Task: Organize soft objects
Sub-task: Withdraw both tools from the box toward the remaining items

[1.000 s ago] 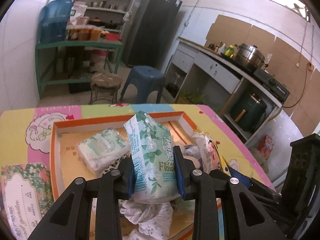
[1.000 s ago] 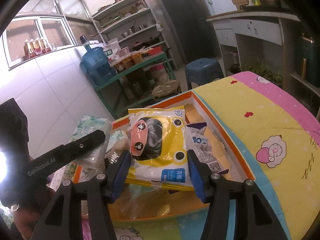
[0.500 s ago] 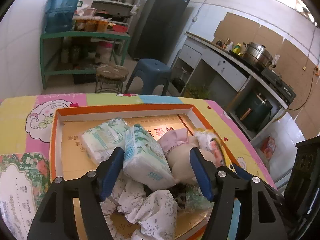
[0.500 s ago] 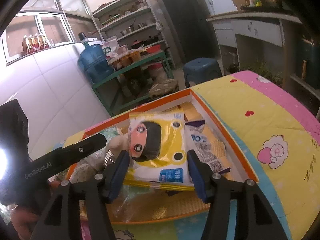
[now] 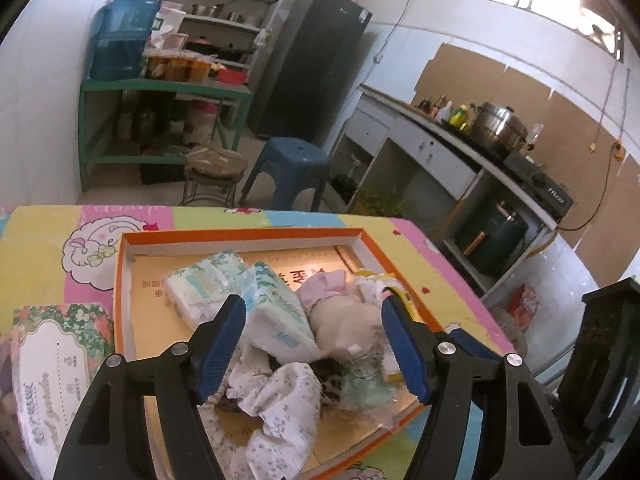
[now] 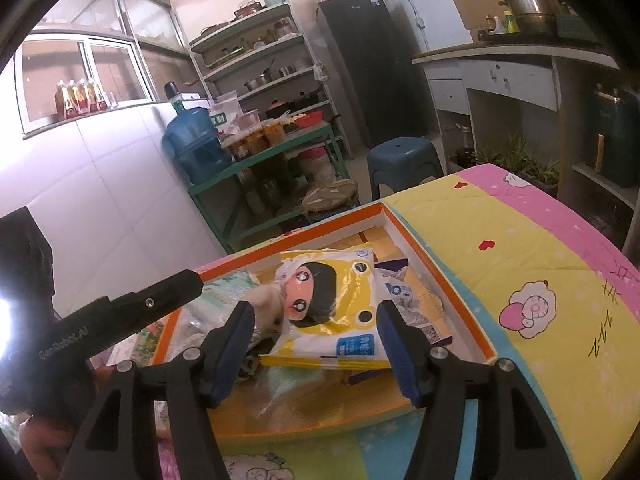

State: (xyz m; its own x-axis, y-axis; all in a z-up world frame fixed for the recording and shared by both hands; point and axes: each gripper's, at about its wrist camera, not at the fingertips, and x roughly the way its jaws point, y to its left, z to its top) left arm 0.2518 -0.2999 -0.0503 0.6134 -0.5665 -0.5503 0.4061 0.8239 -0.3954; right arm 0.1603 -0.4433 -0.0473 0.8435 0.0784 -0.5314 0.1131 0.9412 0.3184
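Note:
An orange-rimmed shallow box (image 5: pixel 240 235) lies on the table and holds soft things. In it are two green-and-white tissue packs (image 5: pixel 276 312), a pink-and-beige soft toy (image 5: pixel 340 320), a white floral cloth (image 5: pixel 280 404) and a yellow cartoon-face packet (image 6: pixel 332 308). My left gripper (image 5: pixel 312 348) is open and empty above the near tissue pack and the toy. My right gripper (image 6: pixel 316 344) is open above the box (image 6: pixel 436 264), its fingers on either side of the yellow packet and apart from it.
A floral tissue box (image 5: pixel 52 360) lies on the table left of the orange box. The table has a cartoon-print cover (image 6: pixel 540 280). The left gripper's black body (image 6: pixel 120 316) crosses the right wrist view. Stools, a green shelf and a counter stand beyond.
My left gripper opened and let the green tissue pack drop into the box, then drew back and up. The yellow packet settled lower in the box as the right gripper drew back.

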